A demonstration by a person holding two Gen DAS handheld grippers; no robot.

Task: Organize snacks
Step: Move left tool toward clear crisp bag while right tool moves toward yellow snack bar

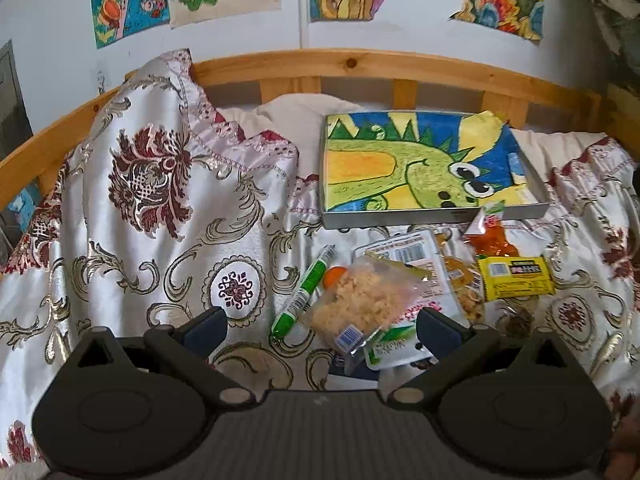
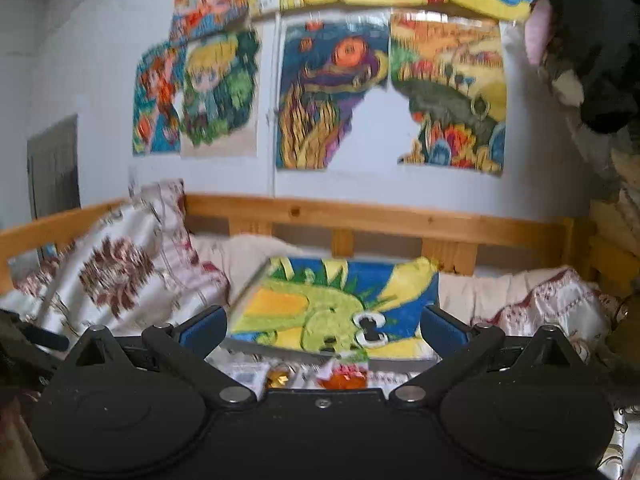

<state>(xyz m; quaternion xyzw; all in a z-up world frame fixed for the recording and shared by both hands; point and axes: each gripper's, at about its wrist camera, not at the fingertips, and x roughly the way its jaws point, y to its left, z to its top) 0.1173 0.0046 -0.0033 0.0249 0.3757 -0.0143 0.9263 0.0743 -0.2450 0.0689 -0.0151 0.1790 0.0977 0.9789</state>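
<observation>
1. The left claw point(image 1: 320, 326) is wide open and holds nothing. It hangs over the bed, just above a pile of snacks.
2. The snacks lie on the shiny flower blanket point(image 1: 160, 208). In the left wrist view they sit from the middle out toward 3 o'clock.
3. A clear bag of crumbly bits point(image 1: 360, 300) is right between the claw's fingers, but the fingers do not touch it.
4. A green and white stick snack point(image 1: 306, 292) lies just beside the bag, at its 9 o'clock side.
5. A yellow bar point(image 1: 516, 278) lies at the bag's 3 o'clock side. An orange and red packet point(image 1: 490, 236) is just past it, at 12 o'clock from the bar.
6. A flat box with a green dragon picture point(image 1: 424, 168) sits behind the snacks, toward 12 o'clock. The orange packet touches its front edge.
7. The right claw point(image 2: 322, 328) is wide open too and holds nothing. It is up higher and points at the dragon box. This view is blurry.
8. Bright drawings point(image 2: 332, 92) hang on the wall above the wooden bed rail point(image 2: 360, 216).
</observation>
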